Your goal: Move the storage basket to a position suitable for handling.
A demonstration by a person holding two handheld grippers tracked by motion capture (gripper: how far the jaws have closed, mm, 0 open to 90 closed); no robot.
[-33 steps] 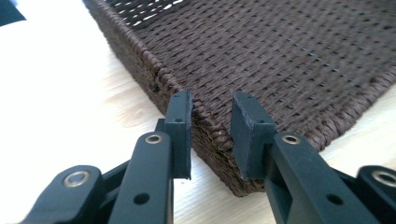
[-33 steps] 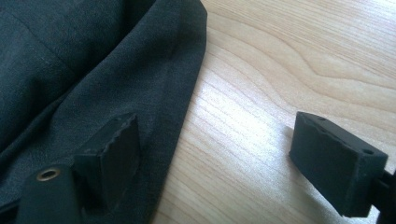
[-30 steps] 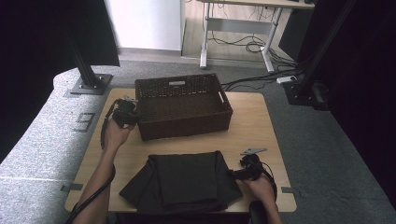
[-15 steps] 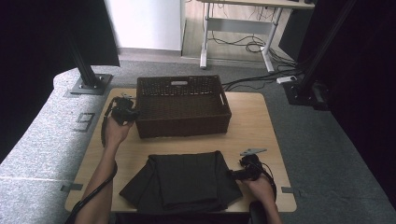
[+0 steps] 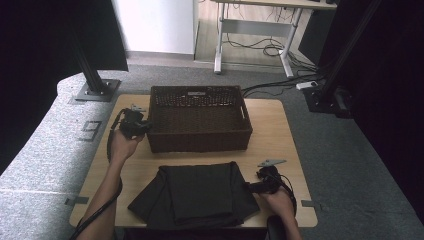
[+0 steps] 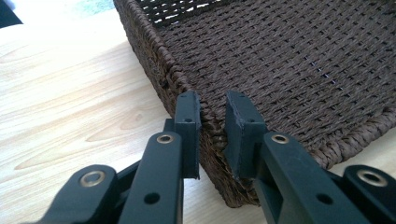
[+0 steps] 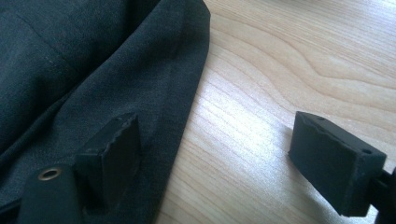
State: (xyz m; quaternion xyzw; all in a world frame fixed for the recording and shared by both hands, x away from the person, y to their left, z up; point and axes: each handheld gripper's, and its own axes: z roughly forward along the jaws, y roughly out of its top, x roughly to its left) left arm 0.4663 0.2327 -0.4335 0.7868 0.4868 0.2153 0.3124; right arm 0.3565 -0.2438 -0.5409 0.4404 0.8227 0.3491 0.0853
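A dark brown woven basket [image 5: 200,142] stands at the back of the wooden table [image 5: 272,130]. My left gripper [image 5: 142,127] is at the basket's left front corner and is shut on its rim; in the left gripper view the two pads clamp the woven wall [image 6: 289,60] between them, my left gripper [image 6: 212,116] pointing along it. A folded black cloth [image 5: 197,195] lies at the front. My right gripper [image 5: 248,186] rests at the cloth's right edge, open: one pad lies over the cloth [image 7: 93,60], the other over bare wood, my right gripper [image 7: 215,140] wide apart.
Bare wood runs to the right of the basket and around the cloth. Black stand bases [image 5: 95,90] sit on the grey carpet beyond the table's back corners. A desk with cables [image 5: 265,47] stands farther back.
The basket has shifted slightly to the right and sits squarer to the table, with the left hand at its corner. The right hand and the cloth have not moved.
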